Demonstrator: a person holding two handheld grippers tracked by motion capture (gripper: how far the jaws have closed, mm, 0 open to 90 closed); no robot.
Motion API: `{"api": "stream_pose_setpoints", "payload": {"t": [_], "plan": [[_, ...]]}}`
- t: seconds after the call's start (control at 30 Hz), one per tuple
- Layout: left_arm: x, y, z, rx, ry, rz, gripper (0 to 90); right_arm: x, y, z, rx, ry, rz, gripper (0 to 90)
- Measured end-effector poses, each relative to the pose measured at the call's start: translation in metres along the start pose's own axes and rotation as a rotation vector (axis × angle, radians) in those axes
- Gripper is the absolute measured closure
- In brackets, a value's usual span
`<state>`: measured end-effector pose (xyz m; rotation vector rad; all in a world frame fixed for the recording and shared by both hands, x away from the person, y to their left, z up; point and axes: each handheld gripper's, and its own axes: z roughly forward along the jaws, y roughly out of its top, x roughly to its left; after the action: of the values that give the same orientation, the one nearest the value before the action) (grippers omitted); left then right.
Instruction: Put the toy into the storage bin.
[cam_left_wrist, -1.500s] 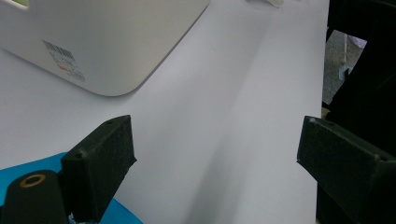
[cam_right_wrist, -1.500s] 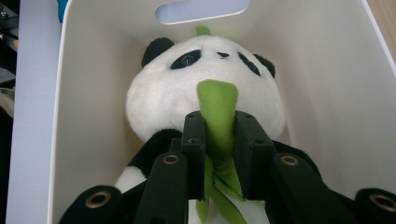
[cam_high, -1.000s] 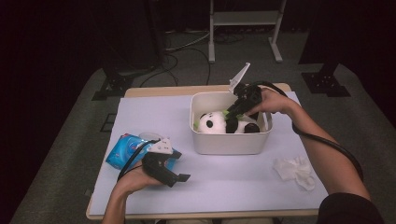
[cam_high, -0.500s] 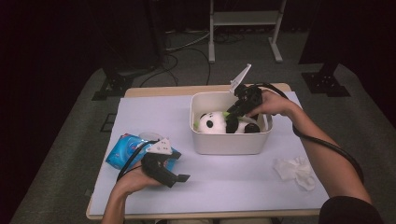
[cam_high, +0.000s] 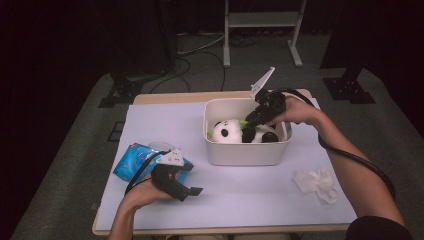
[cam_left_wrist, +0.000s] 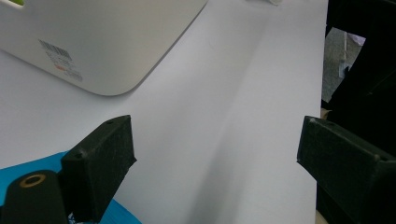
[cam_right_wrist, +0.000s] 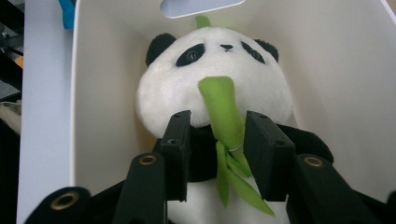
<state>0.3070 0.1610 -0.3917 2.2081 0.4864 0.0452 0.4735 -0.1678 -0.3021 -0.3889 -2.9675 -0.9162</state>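
Fingers of our right gripper stand parted on either side of the green felt bamboo stalk that the soft black-and-white plush panda carries on its chest; they have just been opening, and the stalk sits in the gap with daylight on both sides, so nothing is pinched. Beyond the fingertips lies the panda's white head, below them its black body, and all around rise the walls of the cream plastic bin, in which the toy lies on its back.

Our left gripper rests low on the desk, its fingers spread wide with nothing between them. Ahead of them runs the bare lilac sheet, off to one side the bin's outer wall with its barcode label, and just behind them the blue crinkly packet that the left hand lies against.

We judge the placing of the panda as nearly finished: the toy is down inside the bin and the grip is let go. What is left for us is to lift the right gripper out. A crumpled white tissue lies well apart from both sets of fingers, untouched.
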Motion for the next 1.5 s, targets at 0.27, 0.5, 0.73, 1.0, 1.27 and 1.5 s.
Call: {"api": "stream_pose_setpoints", "payload": {"t": [0.27, 0.5, 0.73, 1.0, 1.27, 1.5], "plan": [[-0.003, 0.002, 0.0, 0.002, -0.004, 0.018, 10.4, 0.008, 0.002, -0.016, -0.022, -0.016, -0.006, 59.3], [-0.003, 0.002, 0.002, 0.014, -0.007, 0.018, 10.4, 0.014, 0.003, -0.025, -0.026, -0.023, -0.015, 58.5], [-0.002, 0.001, 0.001, -0.001, -0.004, 0.009, 10.4, 0.018, 0.0, -0.033, -0.027, -0.035, -0.01, 58.2], [-0.004, 0.003, 0.001, 0.0, -0.007, 0.018, 10.4, 0.025, -0.005, -0.042, -0.039, -0.045, -0.009, 57.9], [-0.005, 0.003, -0.004, -0.01, 0.004, 0.013, 10.4, 0.032, -0.011, -0.052, -0.042, -0.061, -0.006, 57.4], [-0.004, 0.002, -0.002, -0.005, 0.0, 0.013, 10.4, 0.04, -0.018, -0.059, -0.058, -0.064, -0.005, 57.4]]}}
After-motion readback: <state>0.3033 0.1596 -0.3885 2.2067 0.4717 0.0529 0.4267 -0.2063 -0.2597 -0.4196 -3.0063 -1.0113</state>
